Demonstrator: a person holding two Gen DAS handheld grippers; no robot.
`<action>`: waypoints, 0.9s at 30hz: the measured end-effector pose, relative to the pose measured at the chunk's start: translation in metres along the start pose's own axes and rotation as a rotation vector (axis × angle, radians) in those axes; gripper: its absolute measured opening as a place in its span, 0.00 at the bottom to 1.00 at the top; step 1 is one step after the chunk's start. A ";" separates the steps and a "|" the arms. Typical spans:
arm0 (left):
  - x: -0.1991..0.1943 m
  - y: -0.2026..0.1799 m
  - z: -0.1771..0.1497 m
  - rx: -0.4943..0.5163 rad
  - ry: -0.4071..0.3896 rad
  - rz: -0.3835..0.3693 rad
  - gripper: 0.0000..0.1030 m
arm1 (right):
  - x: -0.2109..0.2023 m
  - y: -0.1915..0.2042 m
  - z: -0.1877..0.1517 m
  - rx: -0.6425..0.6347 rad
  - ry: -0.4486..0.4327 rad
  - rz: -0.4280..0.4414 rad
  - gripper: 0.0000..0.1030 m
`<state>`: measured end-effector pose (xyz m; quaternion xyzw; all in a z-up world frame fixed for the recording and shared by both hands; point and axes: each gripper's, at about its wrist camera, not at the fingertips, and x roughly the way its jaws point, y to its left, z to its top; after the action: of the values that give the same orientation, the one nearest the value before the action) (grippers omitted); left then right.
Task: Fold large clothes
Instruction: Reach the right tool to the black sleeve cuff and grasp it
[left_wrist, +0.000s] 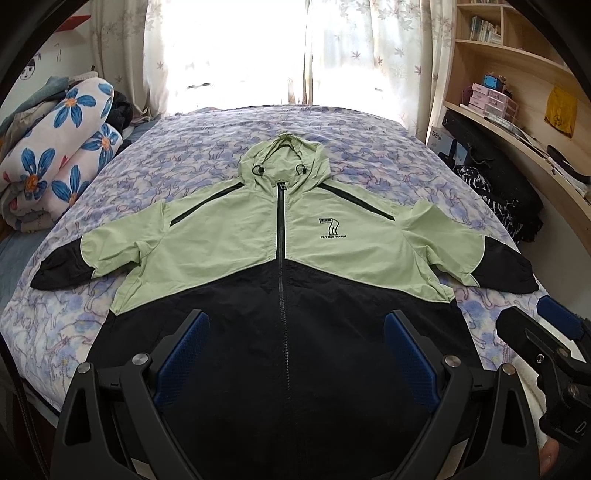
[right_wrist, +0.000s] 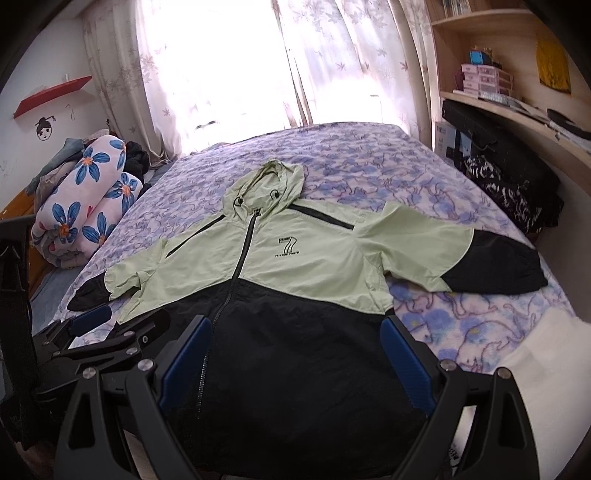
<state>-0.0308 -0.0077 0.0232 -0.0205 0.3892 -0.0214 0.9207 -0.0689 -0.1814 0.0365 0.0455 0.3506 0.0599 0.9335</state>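
Hooded jacket (left_wrist: 236, 236), pale green above and black below, laid flat and face up on a bed (left_wrist: 207, 155) with a blue-and-lilac patterned cover; zip closed, hood toward the far window, both sleeves spread out to left and right, black cuffs near the bed's side edges. Left gripper (left_wrist: 295, 350): jaws spread wide, blue pads facing each other across the black lower panel and the zip line, nothing between them (whether the tips touch the cloth cannot be told). Right gripper (right_wrist: 293, 354): jaws likewise wide apart, over the black hem area on the right half of the jacket, holding nothing; contact with the fabric cannot be told. The two grippers sit side by side at the near edge, each visible in the other's view. Surroundings: rolled quilt (left_wrist: 62, 147) with blue flowers at far left, curtains (left_wrist: 369, 48) over a bright window at the far end, wooden shelves (left_wrist: 517, 66) on the right.
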 end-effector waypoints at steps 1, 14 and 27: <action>-0.002 -0.002 0.002 0.003 -0.010 0.000 0.92 | -0.002 0.001 0.001 -0.012 -0.004 -0.004 0.91; -0.013 -0.022 0.036 0.076 -0.047 -0.059 0.92 | -0.020 -0.003 0.028 -0.080 -0.007 -0.001 0.91; 0.006 -0.096 0.113 0.199 -0.133 -0.104 0.92 | -0.015 -0.092 0.112 0.005 -0.073 -0.136 0.91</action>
<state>0.0520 -0.1010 0.1025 0.0496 0.3218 -0.1065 0.9395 0.0013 -0.2795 0.1190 0.0262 0.3188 -0.0062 0.9475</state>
